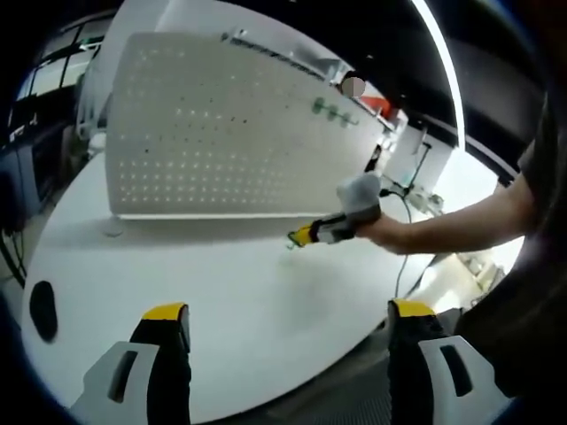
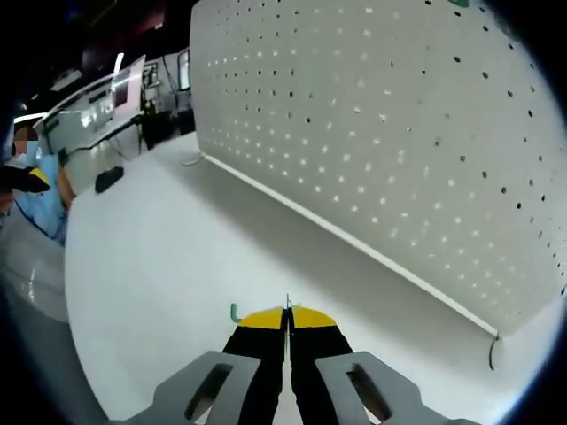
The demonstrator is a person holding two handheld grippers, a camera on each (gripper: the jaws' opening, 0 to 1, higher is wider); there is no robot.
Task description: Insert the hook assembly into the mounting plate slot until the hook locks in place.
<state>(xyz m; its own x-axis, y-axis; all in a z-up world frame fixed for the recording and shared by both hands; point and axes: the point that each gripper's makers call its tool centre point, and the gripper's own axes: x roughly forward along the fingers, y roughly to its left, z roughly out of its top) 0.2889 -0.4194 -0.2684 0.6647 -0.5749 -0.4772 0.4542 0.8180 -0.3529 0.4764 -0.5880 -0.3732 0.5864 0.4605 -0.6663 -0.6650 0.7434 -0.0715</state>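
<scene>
Before the pegboard [image 2: 399, 133], right gripper [image 2: 287, 312] jaws clamping green hook [image 2: 236, 312]

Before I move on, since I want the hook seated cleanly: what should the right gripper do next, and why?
Probably carry the right gripper up and forward toward the pegboard. Its jaws are shut on a small green hook, still low over the white table and clear of the board's holes. The left gripper is open, holding nothing.

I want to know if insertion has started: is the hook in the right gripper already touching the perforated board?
No. In the right gripper view the right gripper holds the green hook over the white table, apart from the pegboard.
</scene>
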